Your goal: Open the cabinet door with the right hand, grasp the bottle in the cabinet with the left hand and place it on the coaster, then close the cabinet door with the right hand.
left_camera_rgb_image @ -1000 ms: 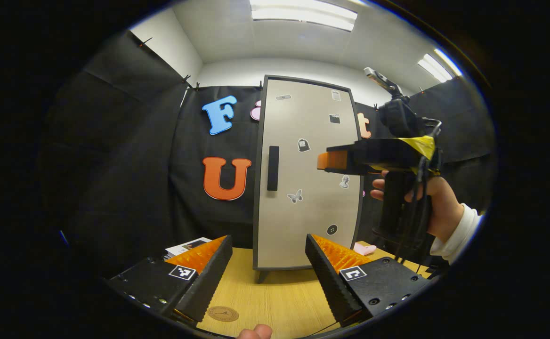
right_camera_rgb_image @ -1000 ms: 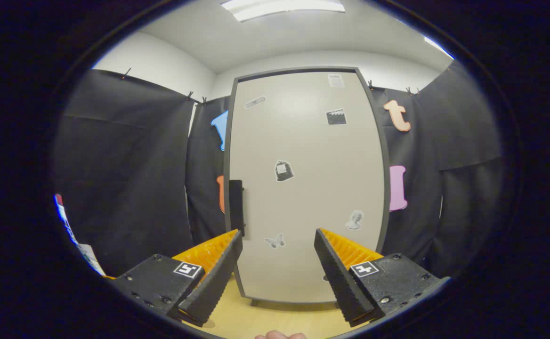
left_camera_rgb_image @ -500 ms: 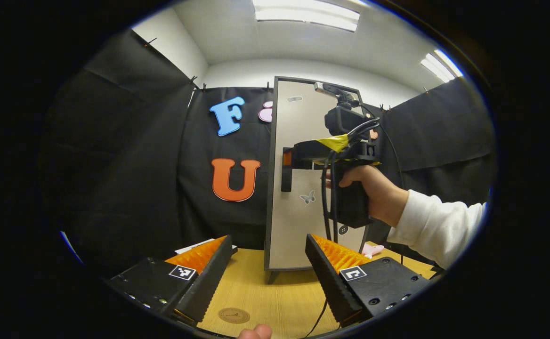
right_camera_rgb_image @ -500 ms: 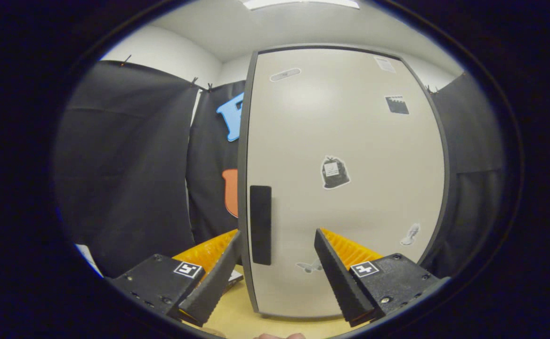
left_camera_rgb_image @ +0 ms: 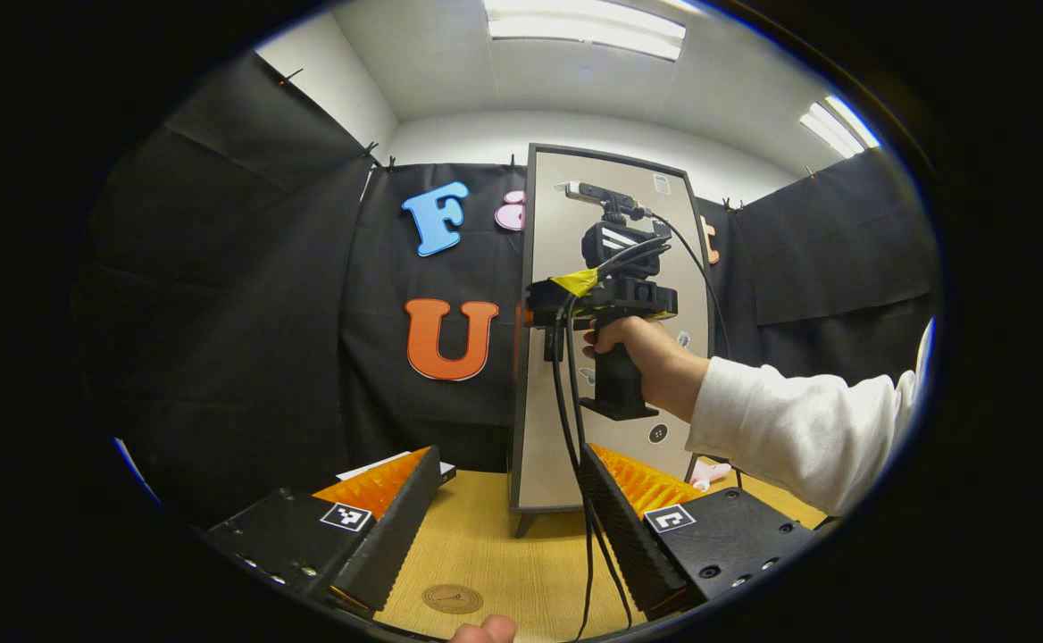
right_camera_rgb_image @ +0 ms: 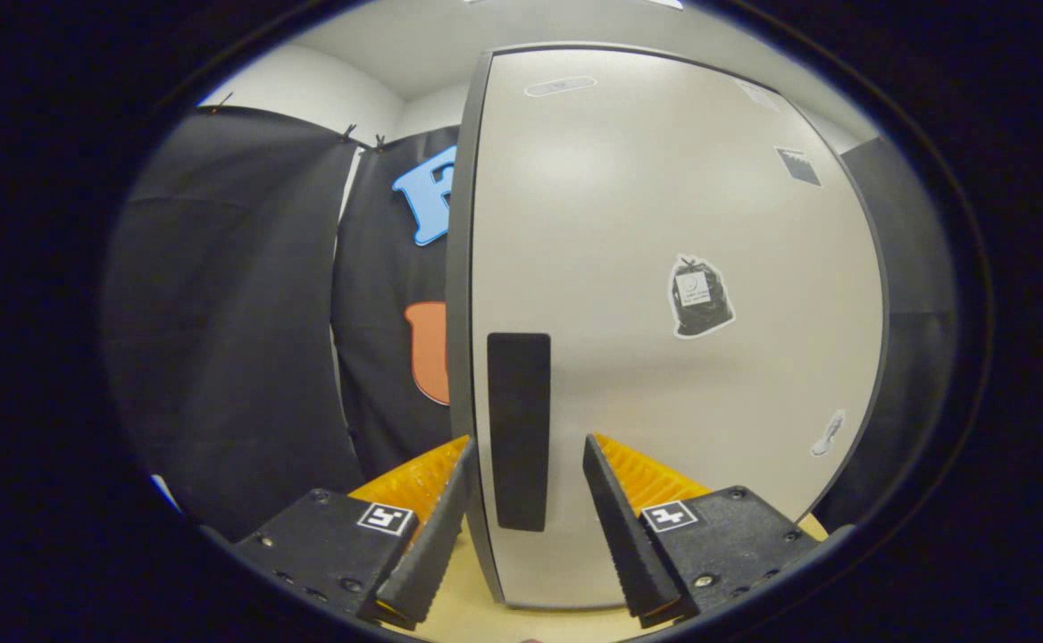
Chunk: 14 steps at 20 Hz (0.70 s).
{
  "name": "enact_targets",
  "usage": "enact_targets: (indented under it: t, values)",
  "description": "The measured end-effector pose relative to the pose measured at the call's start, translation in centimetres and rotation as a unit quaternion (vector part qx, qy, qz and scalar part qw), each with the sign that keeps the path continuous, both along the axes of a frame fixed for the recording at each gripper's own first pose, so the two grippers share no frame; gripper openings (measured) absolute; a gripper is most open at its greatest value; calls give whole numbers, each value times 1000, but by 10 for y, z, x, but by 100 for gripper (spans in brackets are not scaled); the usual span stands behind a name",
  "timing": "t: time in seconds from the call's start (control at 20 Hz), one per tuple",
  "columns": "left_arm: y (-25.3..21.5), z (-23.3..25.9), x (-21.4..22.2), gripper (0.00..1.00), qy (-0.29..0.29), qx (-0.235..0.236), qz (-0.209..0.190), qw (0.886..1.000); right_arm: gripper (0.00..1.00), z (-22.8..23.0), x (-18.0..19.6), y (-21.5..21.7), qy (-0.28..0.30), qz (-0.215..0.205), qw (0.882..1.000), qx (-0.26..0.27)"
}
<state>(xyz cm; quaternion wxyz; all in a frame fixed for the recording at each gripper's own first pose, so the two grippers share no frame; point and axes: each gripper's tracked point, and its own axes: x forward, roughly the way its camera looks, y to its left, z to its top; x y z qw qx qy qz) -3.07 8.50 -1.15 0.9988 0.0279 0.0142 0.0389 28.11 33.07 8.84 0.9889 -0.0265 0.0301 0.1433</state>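
Observation:
The tall beige cabinet [left_camera_rgb_image: 615, 223] stands shut at the back of the wooden table [left_camera_rgb_image: 521, 558]; its closed door [right_camera_rgb_image: 664, 196] hides the inside. In the right gripper view, my right gripper [right_camera_rgb_image: 526, 478] is open and straddles the black vertical handle [right_camera_rgb_image: 519, 429], one finger on each side with a small gap. The left gripper view shows that right gripper [left_camera_rgb_image: 535, 321] held by a hand [left_camera_rgb_image: 655, 357] at the door's left edge. My left gripper [left_camera_rgb_image: 508, 509] hangs open and holds nothing over the table's front. A round brown coaster [left_camera_rgb_image: 452, 598] lies just below it.
A black cable [left_camera_rgb_image: 575, 446] hangs from the right gripper down across the cabinet front. Papers [left_camera_rgb_image: 379, 464] lie at the table's left rear, and a small pink object [left_camera_rgb_image: 709, 471] lies right of the cabinet. A white sleeve [left_camera_rgb_image: 798, 429] reaches in from the right.
The right gripper has moved forward and left to the door handle, which now sits between its fingers, and the fingers have narrowed a little. The left gripper has barely shifted.

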Motion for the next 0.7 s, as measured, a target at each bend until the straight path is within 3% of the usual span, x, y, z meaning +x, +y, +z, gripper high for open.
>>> enact_targets:
  t: [0.05, 0.2, 0.25, 0.3, 0.35, 0.45, 0.7]
  values:
    - [1, 1, 0, 95, -1, -1, -1, 1000, 72, -1, 2, 1, 1, -2, 1000, -1]
    - [2, 2, 0, 95, -2, 0, -1, 1000, 64, -4, 6, 4, 5, 0, 1000, -1]
    - [2, 1, 1, 95, -2, 0, -2, 1000, 56, -4, 6, 6, 4, 4, 1000, 1]
    - [2, 1, 1, 95, -1, -1, -2, 1000, 57, -4, 6, 9, 4, 9, 1000, 3]
    - [3, 1, 0, 95, -1, -1, -2, 1000, 46, -5, 6, 11, 4, 12, 1000, 5]
    - [5, 1, 0, 95, -3, -1, 0, 1000, 36, -3, 6, 7, -2, 10, 1000, 2]
    - [8, 2, 0, 95, -3, -2, 4, 1000, 24, -4, 5, 8, -4, 23, 1000, -2]
